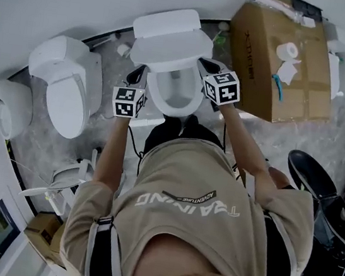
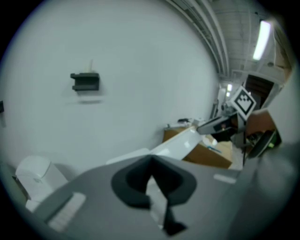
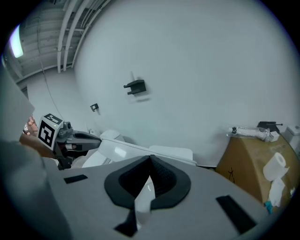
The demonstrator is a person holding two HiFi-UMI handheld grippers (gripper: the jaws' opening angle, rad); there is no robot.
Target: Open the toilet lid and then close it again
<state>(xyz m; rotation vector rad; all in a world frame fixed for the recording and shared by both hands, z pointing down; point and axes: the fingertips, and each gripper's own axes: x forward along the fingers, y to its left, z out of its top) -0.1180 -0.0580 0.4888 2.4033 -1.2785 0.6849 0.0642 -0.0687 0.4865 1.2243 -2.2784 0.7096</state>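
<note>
at opposite lid [image 1: 172, 50] edges (half-raised), left gripper [image 1: 137, 72], right gripper [image 1: 209, 65] clamp.

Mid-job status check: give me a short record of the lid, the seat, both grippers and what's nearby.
lid: toilet lid partly raised, tilted
seat: seat ring exposed below it
left gripper: shut on one side edge of the lid
right gripper: shut on the opposite edge
nearby: second toilet, lid down; cardboard box

The grey marbled floor [image 1: 35, 137] carries a white toilet [image 1: 173, 45] by the wall, a second toilet [image 1: 68, 87] just left of it, a large cardboard box [image 1: 279, 60] to its right, and a smaller box [image 1: 42, 227] at lower left.
</note>
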